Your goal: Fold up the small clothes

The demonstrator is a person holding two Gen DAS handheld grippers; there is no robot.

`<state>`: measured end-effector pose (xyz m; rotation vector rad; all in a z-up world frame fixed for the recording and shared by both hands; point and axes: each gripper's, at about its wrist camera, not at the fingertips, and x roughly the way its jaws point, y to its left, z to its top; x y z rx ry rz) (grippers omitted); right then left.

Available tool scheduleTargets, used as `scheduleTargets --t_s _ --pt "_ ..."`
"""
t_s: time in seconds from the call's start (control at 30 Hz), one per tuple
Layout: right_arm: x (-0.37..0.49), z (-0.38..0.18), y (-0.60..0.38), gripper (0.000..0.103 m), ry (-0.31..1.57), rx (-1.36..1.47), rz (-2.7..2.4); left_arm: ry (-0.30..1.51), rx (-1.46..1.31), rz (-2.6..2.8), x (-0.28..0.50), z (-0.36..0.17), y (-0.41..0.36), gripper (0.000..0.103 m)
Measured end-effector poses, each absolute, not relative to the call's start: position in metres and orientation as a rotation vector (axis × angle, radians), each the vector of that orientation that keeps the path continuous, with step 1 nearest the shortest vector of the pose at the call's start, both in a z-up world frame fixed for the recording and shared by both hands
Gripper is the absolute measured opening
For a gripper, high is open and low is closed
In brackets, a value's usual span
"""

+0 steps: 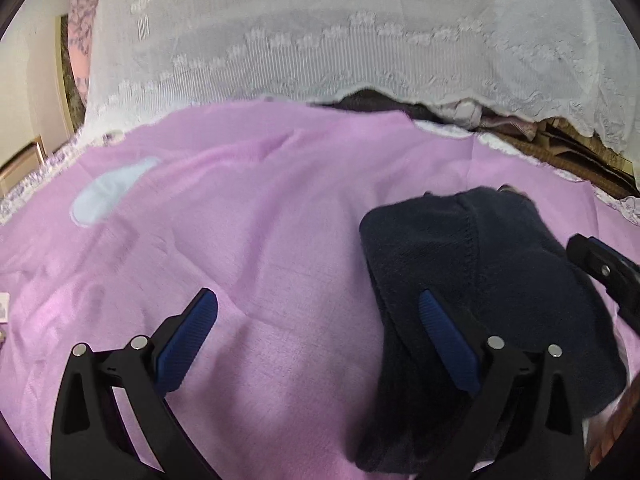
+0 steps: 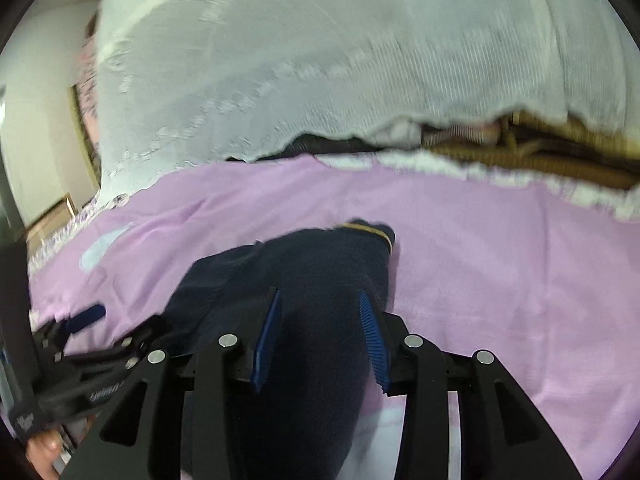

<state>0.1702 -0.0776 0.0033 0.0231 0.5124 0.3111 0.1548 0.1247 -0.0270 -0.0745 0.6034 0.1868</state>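
Observation:
A dark navy knitted garment (image 1: 472, 264) lies bunched on the pink-purple sheet (image 1: 260, 240), right of centre in the left wrist view. My left gripper (image 1: 316, 312) is open wide. Its right finger (image 1: 444, 340) rests over the garment's left edge, its left finger over bare sheet, and nothing is pinched. In the right wrist view the same garment (image 2: 320, 264) bulges up between the blue pads of my right gripper (image 2: 320, 312), which is shut on it. A yellow-trimmed edge (image 2: 372, 230) shows at the garment's far end. The left gripper (image 2: 120, 324) sits at the lower left.
A white lace cover (image 1: 320, 32) drapes over a tall mass behind the sheet. Woven brown items (image 2: 560, 160) and folded cloth lie at the back right. A pale blue patch (image 1: 108, 192) marks the sheet at the left. A hand (image 2: 44, 448) holds the left gripper.

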Motion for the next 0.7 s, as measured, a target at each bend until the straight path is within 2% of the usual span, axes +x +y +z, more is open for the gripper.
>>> scheduleTargets --t_s 0.17,0.3,0.47,0.7 --pt "0.13 0.007 -0.069 0.041 0.465 -0.068 0.308 0.528 -0.055 0.183 0.142 -0.016 0.121 0.098" --pt "0.127 -0.006 -0.074 0.042 0.53 -0.046 0.316 0.535 -0.05 0.174 0.14 -0.017 0.121 0.098" --pt "0.133 -0.015 -0.081 0.055 0.575 0.006 0.314 0.623 -0.052 0.161 0.152 -0.03 0.123 0.099" --pt "0.136 -0.022 -0.085 0.062 0.602 0.049 0.318 0.64 -0.048 0.168 0.152 -0.035 0.121 0.098"
